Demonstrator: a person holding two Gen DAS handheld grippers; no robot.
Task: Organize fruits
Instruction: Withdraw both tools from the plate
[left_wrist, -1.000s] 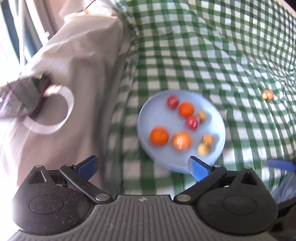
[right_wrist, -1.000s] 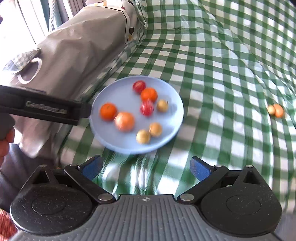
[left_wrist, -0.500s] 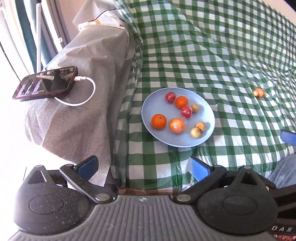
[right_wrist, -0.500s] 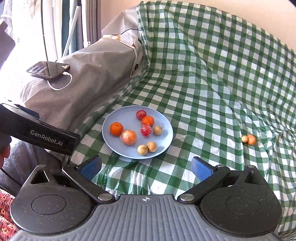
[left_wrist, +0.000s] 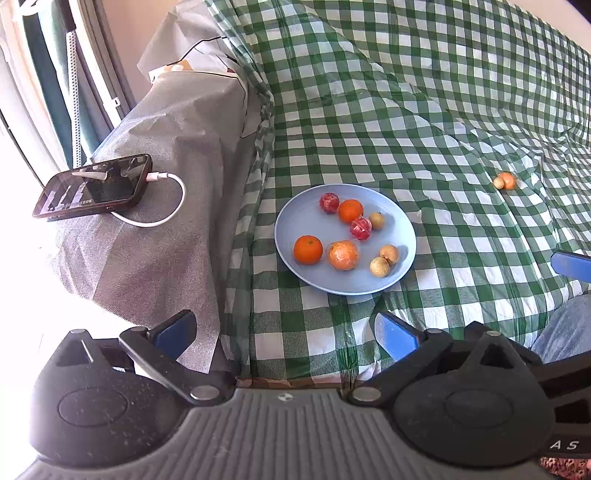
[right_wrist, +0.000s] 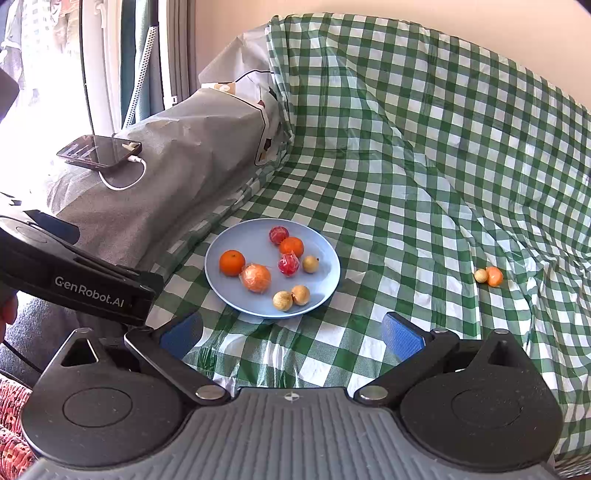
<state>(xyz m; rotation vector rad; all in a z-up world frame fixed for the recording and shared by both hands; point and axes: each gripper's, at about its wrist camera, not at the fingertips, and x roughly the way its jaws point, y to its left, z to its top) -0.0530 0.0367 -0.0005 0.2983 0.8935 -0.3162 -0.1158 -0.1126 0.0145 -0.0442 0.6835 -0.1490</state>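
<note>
A light blue plate (left_wrist: 306, 218) (right_wrist: 243, 236) lies on the green checked cloth and holds several small fruits: oranges, red ones and tan ones. Two loose fruits, an orange one (left_wrist: 509, 180) (right_wrist: 494, 276) and a tan one (left_wrist: 498, 182) (right_wrist: 480, 275), lie together on the cloth far to the right of the plate. My left gripper (left_wrist: 284, 332) is open and empty, short of the plate's near left. My right gripper (right_wrist: 291, 332) is open and empty, short of the plate's near edge. The left gripper's body (right_wrist: 77, 284) shows at the left of the right wrist view.
A grey-covered armrest (left_wrist: 166, 147) (right_wrist: 177, 147) rises left of the plate. A phone (left_wrist: 94, 186) (right_wrist: 99, 151) with a white cable lies on it. The checked cloth (left_wrist: 443, 110) climbs the backrest behind. A window is at the far left.
Both grippers have pulled back and up from the plate, so it looks smaller and the armrest, phone and backrest have come into view. Both stay open and empty.
</note>
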